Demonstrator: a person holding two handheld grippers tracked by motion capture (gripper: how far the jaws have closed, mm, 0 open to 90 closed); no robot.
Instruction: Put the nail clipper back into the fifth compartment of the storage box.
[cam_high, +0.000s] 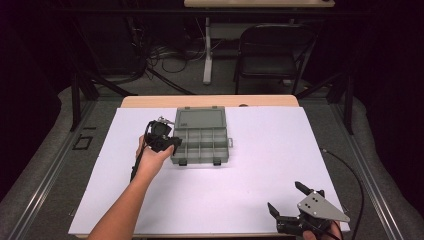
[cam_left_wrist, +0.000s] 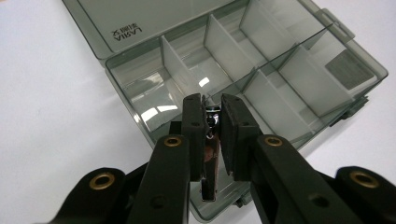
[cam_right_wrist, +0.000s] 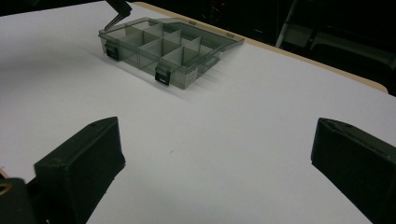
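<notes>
A smoky grey compartment box (cam_high: 200, 159) lies open on the white table, its lid (cam_high: 200, 118) folded flat behind it. My left gripper (cam_high: 174, 143) hangs over the box's front left compartment (cam_left_wrist: 140, 100). In the left gripper view it (cam_left_wrist: 212, 105) is shut on a small shiny metal piece (cam_left_wrist: 209, 154) that looks like a nail clipper, held upright between the pads. My right gripper (cam_high: 285, 196) rests near the front right of the table, far from the box. In the right gripper view it (cam_right_wrist: 217, 140) stands wide open with nothing between its fingers, and the box (cam_right_wrist: 135, 63) sits farther off.
Thin white dividers (cam_left_wrist: 175, 70) split the box into several compartments, all without contents. Two dark latches (cam_right_wrist: 162, 74) stick out from its front wall. A cable (cam_high: 345, 167) trails along the table's right side. A folding chair (cam_high: 272, 52) stands beyond the far edge.
</notes>
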